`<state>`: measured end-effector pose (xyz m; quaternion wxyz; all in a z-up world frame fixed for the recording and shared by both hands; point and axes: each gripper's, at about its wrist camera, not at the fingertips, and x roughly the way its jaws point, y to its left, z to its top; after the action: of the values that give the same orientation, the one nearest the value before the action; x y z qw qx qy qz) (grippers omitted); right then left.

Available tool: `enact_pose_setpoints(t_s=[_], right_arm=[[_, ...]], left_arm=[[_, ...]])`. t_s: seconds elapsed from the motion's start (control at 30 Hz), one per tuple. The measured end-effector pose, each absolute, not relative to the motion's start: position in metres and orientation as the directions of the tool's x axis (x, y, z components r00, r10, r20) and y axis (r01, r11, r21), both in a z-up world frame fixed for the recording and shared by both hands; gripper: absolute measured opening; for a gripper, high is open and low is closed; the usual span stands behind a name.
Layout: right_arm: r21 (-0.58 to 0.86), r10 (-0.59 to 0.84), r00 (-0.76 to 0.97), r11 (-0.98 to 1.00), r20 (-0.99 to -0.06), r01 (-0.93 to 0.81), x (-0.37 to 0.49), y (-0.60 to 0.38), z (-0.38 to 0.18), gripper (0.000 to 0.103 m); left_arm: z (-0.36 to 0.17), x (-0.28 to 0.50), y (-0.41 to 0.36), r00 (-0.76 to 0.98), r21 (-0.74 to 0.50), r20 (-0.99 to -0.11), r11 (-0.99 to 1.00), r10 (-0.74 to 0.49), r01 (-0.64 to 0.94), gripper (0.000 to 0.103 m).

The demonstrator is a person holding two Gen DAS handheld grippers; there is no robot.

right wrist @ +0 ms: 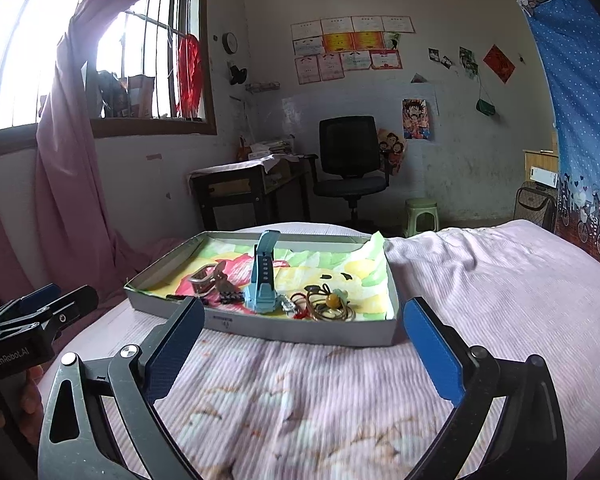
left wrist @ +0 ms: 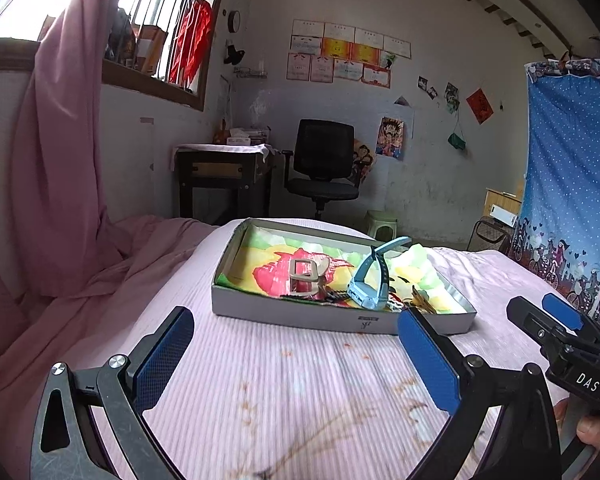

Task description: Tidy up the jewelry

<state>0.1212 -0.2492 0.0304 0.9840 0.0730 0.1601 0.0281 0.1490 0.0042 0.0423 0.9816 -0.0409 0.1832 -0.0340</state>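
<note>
Left wrist view: my left gripper (left wrist: 296, 344) has its jaws wide apart, empty, over the pink bedspread (left wrist: 292, 392). My right gripper (right wrist: 300, 332) is likewise spread, holding nothing. Just ahead sits the tray (right wrist: 300, 330): blue watch (right wrist: 262, 280), beige clip (left wrist: 304, 278), hair ties (right wrist: 324, 306) all inside.

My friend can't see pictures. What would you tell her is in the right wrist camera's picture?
A shallow grey box sits on a pink bedspread, holding a light blue watch, a metal clip and tangled hair ties. The open right gripper frames its near edge, empty. Behind are a black chair and a window.
</note>
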Motion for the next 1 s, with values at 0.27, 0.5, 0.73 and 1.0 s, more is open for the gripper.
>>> enact_pose_setpoints(t_s=[0.27, 0.5, 0.73, 1.0], right_arm=[[0.163, 0.081, 0.948, 0.986, -0.308, -0.032, 0.093, -0.253, 0.027, 0.098], [0.147, 0.079, 0.950, 0.988, -0.303, -0.035, 0.070, -0.250, 0.026, 0.099], [0.144, 0.077, 0.949, 0.989, -0.305, -0.034, 0.053, -0.250, 0.024, 0.099], [0.144, 0.079, 0.947, 0.989, -0.312, -0.035, 0.039, -0.248, 0.017, 0.099]], left_arm=[[0.037, 0.118, 0.011, 0.934, -0.114, -0.347, 0.992, -0.083, 0.046, 0.103], [0.032, 0.095, 0.012, 0.939, -0.112, -0.338, 0.993, -0.068, 0.032, 0.103], [0.026, 0.076, 0.017, 0.942, -0.108, -0.332, 0.994, -0.055, 0.020, 0.103], [0.018, 0.062, 0.021, 0.938, -0.116, -0.345, 0.993, -0.044, 0.004, 0.103]])
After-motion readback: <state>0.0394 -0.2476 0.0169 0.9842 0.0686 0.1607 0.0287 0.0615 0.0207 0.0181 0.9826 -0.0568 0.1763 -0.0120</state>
